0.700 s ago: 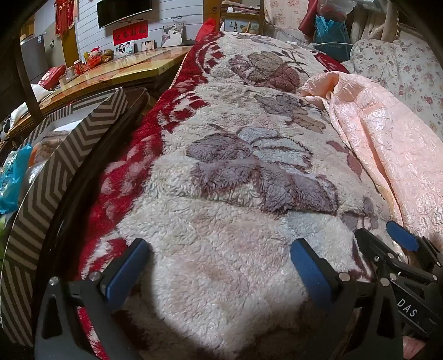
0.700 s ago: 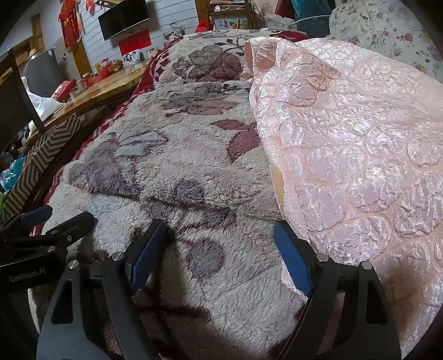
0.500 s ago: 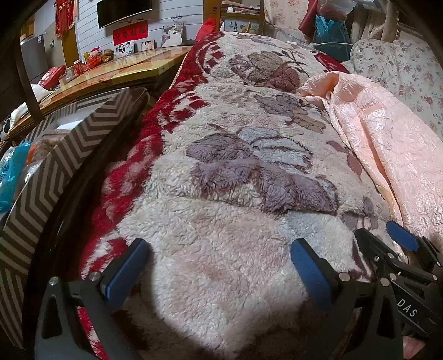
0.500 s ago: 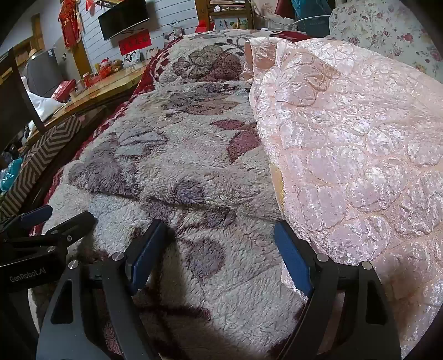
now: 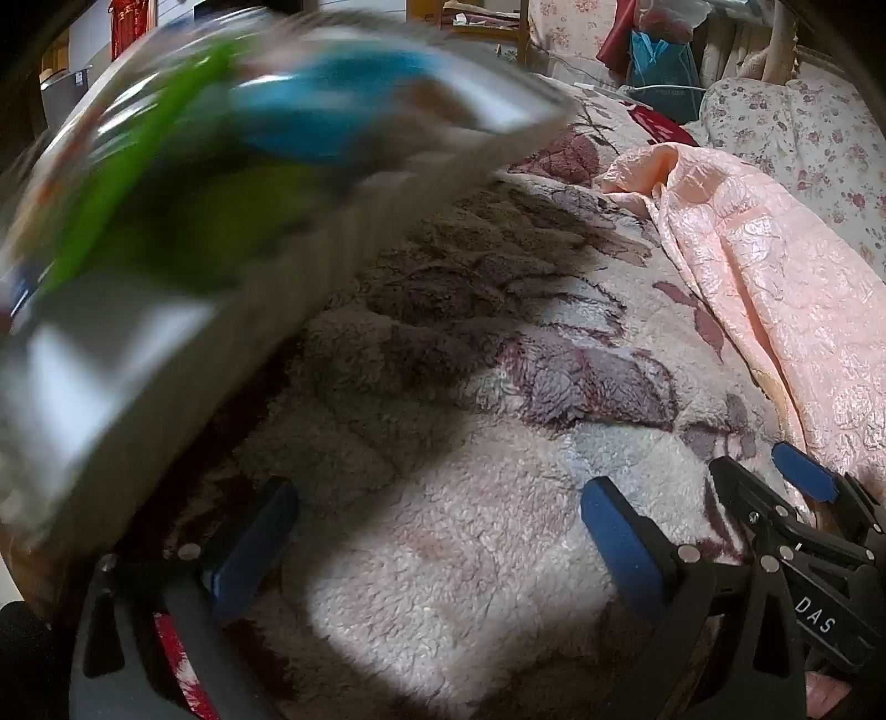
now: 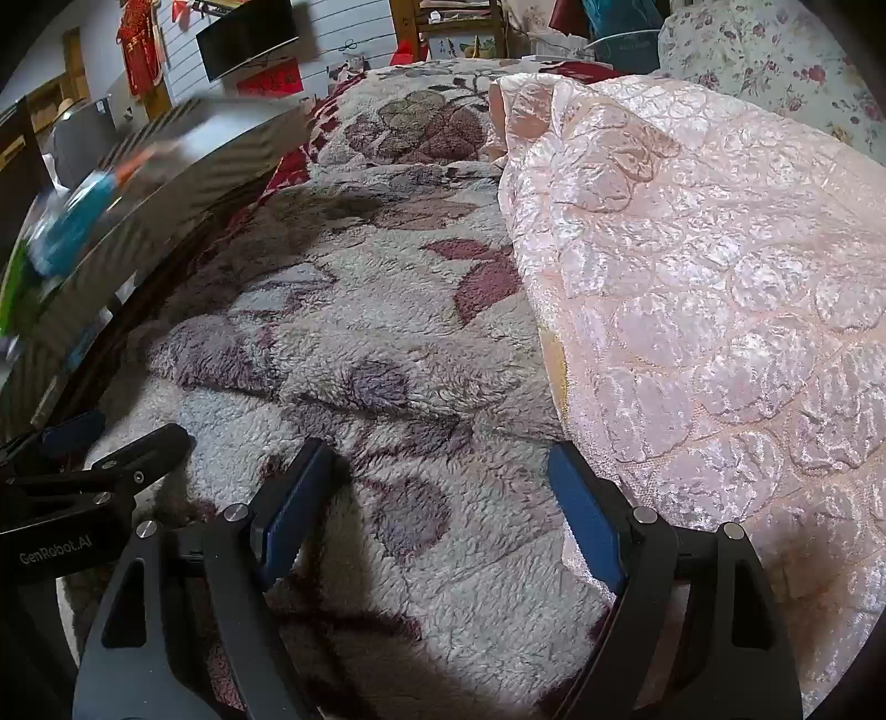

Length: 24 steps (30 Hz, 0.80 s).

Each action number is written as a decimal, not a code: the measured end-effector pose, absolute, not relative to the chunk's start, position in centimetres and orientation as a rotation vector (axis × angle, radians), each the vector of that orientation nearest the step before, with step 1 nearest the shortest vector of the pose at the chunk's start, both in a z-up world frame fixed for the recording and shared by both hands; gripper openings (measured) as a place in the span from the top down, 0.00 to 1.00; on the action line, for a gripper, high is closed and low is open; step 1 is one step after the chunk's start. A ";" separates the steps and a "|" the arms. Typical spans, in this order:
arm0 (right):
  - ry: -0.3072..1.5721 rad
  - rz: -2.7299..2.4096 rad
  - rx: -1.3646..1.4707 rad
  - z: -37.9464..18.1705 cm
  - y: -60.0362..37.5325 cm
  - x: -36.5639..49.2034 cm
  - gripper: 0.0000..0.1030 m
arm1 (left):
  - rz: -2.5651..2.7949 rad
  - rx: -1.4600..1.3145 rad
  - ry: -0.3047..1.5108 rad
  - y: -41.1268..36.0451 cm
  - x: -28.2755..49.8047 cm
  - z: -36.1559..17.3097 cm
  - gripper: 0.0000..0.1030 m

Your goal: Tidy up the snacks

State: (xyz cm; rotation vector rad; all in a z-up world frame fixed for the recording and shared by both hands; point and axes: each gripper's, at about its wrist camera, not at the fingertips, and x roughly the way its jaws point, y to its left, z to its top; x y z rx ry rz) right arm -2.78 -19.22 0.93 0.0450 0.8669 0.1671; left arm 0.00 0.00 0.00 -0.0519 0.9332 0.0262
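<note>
Snack box: a grey chevron-patterned box (image 5: 166, 310) with blurred green and blue snack packets (image 5: 310, 111) inside fills the upper left of the left wrist view. It is tilted and smeared by motion; what carries it cannot be told. In the right wrist view it sits at the far left (image 6: 138, 221), above the bed's left edge.

Bed room: the fleece blanket (image 5: 498, 526) with purple leaf print covers the middle. The stretch in front of both grippers is bare and open to the far end.

Edges: a pink quilted cover (image 6: 692, 304) bounds the open fleece on the right, its edge running near to far. A red blanket border (image 6: 288, 166) and a dark rail mark the left side.

Left gripper: the left gripper (image 5: 437, 531) points steeply down at the fleece. Its blue-padded jaws stand wide apart with nothing between them.

Right gripper: the right gripper (image 6: 437, 504) is pitched down alike. Its jaws are spread wide and empty, the right pad just beside the pink cover's edge.

Side by side: each gripper shows at the near corner of the other's view.

Left view only: the box's inside with packets, large and close.

Right view only: a dark screen (image 6: 249, 41) on the far slatted wall, and the whole sweep of the pink cover.
</note>
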 end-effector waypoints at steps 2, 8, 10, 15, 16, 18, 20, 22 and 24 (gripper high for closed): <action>0.867 0.168 0.046 0.9 -19.2 -2.8 0.21 | 0.026 -0.052 0.933 0.0 0.0 0.0 0.00; 0.867 0.168 0.046 0.9 -19.2 -2.8 0.21 | 0.026 -0.052 0.933 0.0 0.0 0.0 0.00; 0.867 0.168 0.047 0.9 -19.2 -2.7 0.21 | 0.026 -0.053 0.933 0.0 0.0 0.0 0.00; 0.867 0.167 0.047 0.9 -19.3 -2.6 0.21 | 0.027 -0.052 0.933 0.0 0.0 0.0 0.00; 0.867 0.167 0.047 0.9 -19.3 -2.6 0.21 | 0.026 -0.052 0.933 0.0 0.0 0.0 0.00; 0.867 0.167 0.047 0.9 -19.3 -2.6 0.21 | 0.027 -0.052 0.933 0.1 0.0 0.0 0.00; 0.868 0.167 0.047 0.9 -19.3 -2.6 0.21 | 0.026 -0.053 0.933 0.0 0.0 -0.1 0.00; 0.868 0.167 0.047 0.9 -19.1 -2.7 0.21 | 0.027 -0.052 0.933 0.0 0.0 -0.2 0.00; 0.868 0.167 0.047 0.9 -19.0 -2.8 0.21 | 0.026 -0.054 0.934 0.1 0.2 0.1 0.00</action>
